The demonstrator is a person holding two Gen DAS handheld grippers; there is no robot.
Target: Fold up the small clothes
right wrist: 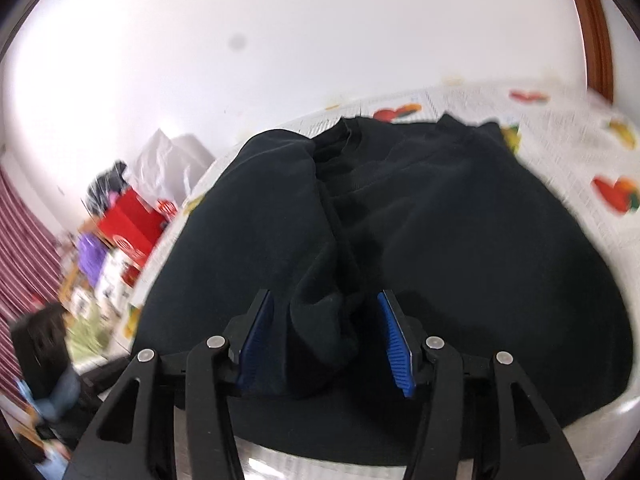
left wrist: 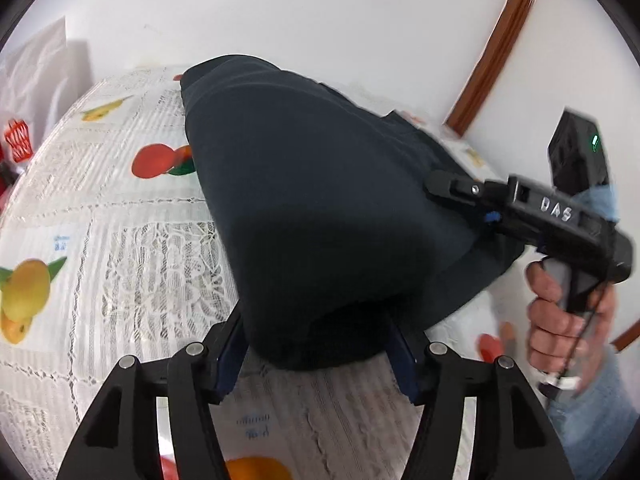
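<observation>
A dark navy garment [left wrist: 320, 200] lies folded on a table covered by a white lace cloth with fruit prints [left wrist: 120, 240]. My left gripper [left wrist: 318, 356] is open, and the garment's rounded folded edge sits between its blue pads [left wrist: 230, 360]. My right gripper [left wrist: 440, 184], held by a hand [left wrist: 560, 312], rests at the garment's right edge. In the right wrist view the garment [right wrist: 460, 240] fills the table [right wrist: 580, 152]. There my right gripper [right wrist: 326, 340] is open around a bunched ridge of fabric, with a gap beside its right pad [right wrist: 394, 344].
A white plastic bag [left wrist: 36, 64] and red packaging [left wrist: 16, 144] stand at the table's far left. A red box [right wrist: 132, 224] and clutter sit beyond the table's left edge. A brown wooden frame [left wrist: 496, 48] runs up the white wall.
</observation>
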